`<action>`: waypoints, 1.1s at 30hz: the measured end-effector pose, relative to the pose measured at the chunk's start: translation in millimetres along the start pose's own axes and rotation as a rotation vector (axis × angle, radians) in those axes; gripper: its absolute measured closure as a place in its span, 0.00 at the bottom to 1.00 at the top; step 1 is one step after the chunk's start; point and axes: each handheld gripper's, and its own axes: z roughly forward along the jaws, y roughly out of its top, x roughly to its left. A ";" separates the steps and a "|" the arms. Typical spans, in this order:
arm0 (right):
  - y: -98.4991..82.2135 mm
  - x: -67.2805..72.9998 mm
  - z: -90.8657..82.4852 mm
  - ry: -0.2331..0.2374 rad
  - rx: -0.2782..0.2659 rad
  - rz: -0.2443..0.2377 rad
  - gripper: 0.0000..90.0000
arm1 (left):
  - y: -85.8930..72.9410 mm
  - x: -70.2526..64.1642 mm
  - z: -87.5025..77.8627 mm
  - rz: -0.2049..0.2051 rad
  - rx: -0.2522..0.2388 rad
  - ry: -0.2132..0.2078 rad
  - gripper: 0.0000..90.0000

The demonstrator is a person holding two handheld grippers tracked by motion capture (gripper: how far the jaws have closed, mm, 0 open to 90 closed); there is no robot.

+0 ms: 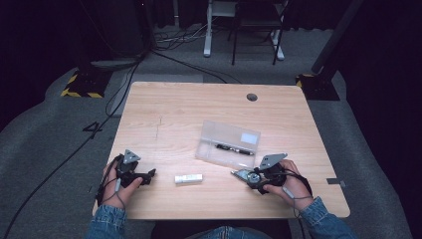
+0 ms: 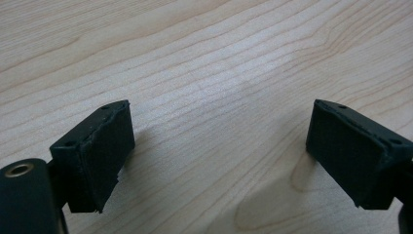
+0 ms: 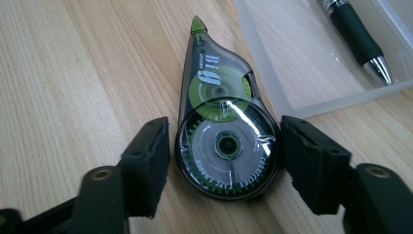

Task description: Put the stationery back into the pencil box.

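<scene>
A light wooden table [image 1: 174,107] carries a clear plastic box [image 1: 228,144], lid open, a little right of the middle; a black pen [image 1: 234,148] lies inside it, roughly parallel to the near edge. A small white oblong thing [image 1: 188,178] rests near the near edge, about midway along it, well apart from the box. A round dark grommet hole [image 1: 252,97] sits close to the far edge, right of centre. Beyond the table, on grey carpet, black cables [image 1: 174,55] trail past a yellow-and-black striped base [image 1: 79,85] and white furniture legs [image 1: 208,37].
</scene>
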 end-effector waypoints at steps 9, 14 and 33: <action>-0.6 0.4 -2.0 0.003 0.000 -0.006 0.47 | 0.0 0.0 0.0 0.001 0.000 0.000 0.12; -1.1 0.3 -3.0 0.002 -0.001 -0.027 0.47 | 0.0 0.0 0.0 0.000 0.000 0.000 0.12; 9.9 8.3 -21.4 0.046 -0.047 -0.068 0.47 | 0.0 0.1 -0.1 0.002 0.000 0.001 0.12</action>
